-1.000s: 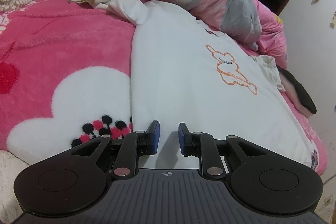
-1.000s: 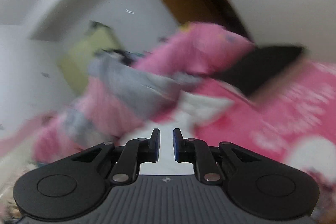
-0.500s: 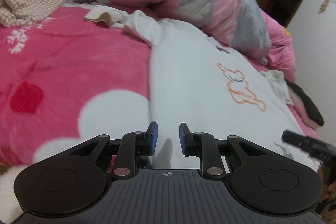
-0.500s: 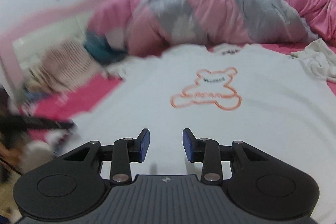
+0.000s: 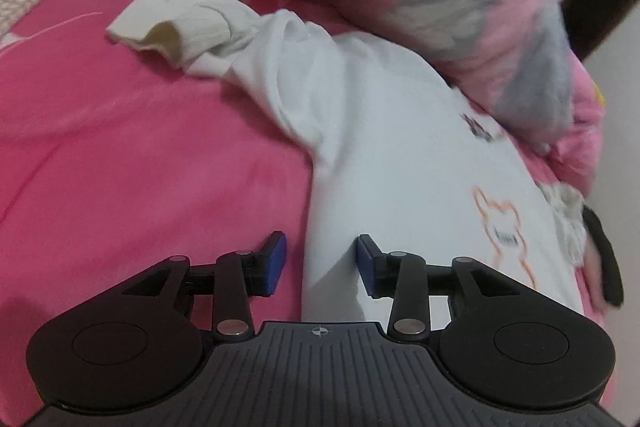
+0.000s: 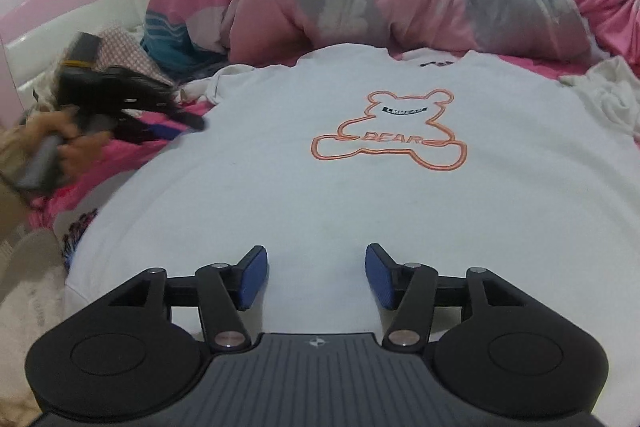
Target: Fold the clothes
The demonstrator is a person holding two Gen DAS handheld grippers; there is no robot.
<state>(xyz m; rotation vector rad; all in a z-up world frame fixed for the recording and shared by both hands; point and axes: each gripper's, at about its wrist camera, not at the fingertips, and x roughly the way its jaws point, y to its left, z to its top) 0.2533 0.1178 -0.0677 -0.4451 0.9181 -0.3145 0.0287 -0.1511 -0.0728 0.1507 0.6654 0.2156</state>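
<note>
The white sweatshirt (image 6: pixel 360 187) (orange bear outline on its chest) lies flat on the pink blanket (image 5: pixel 140 155) of the bed. The left gripper (image 5: pixel 318 263) straddles its side edge and the right gripper (image 6: pixel 316 275) hangs above its hem. Both sets of fingers have just been opening and pinch nothing.

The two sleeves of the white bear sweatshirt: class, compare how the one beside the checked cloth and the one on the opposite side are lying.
1. The left sleeve stretches out across the pink blanket; the right sleeve is bunched in a crumpled heap.
2. The left sleeve shows its ribbed cuff, turned open; the right sleeve's cuff cannot be made out.
Both are white and still unfolded beside the flat sweatshirt.
</note>
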